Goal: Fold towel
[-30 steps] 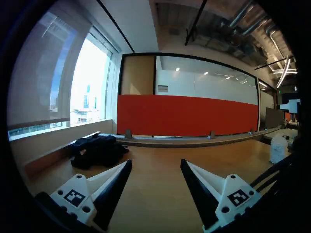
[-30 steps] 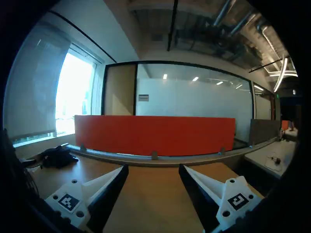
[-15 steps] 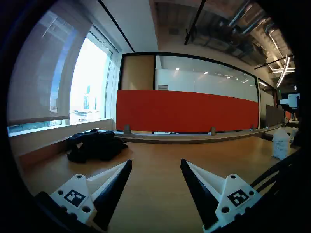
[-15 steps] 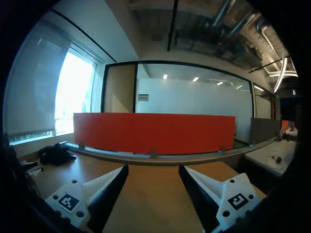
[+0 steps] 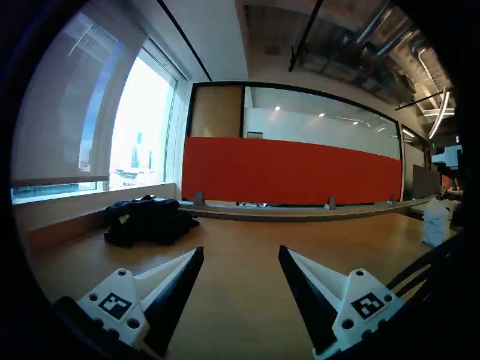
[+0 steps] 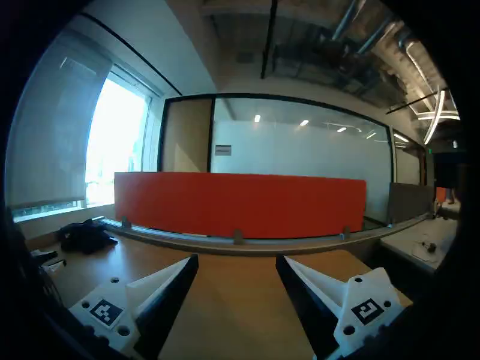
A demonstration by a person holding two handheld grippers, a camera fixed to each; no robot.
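Note:
A crumpled dark towel (image 5: 147,220) lies on the wooden table (image 5: 252,246) at the left, near the window sill. In the right gripper view the same dark towel (image 6: 87,235) sits far off at the left edge. My left gripper (image 5: 240,255) hovers low over the table, open, with nothing between its black-edged white fingers; the towel is ahead of it and to the left. My right gripper (image 6: 237,261) is open too, empty, over the wooden table (image 6: 240,294).
An orange divider panel (image 5: 291,171) runs along the table's far edge. A clear plastic bottle (image 5: 435,222) stands at the right. A large window (image 5: 135,132) is on the left. Cables (image 5: 420,270) cross the lower right. Another desk (image 6: 420,240) lies to the right.
Both views have tilted slightly, so the towel and divider sit a little differently in frame. Both grippers remain open and empty.

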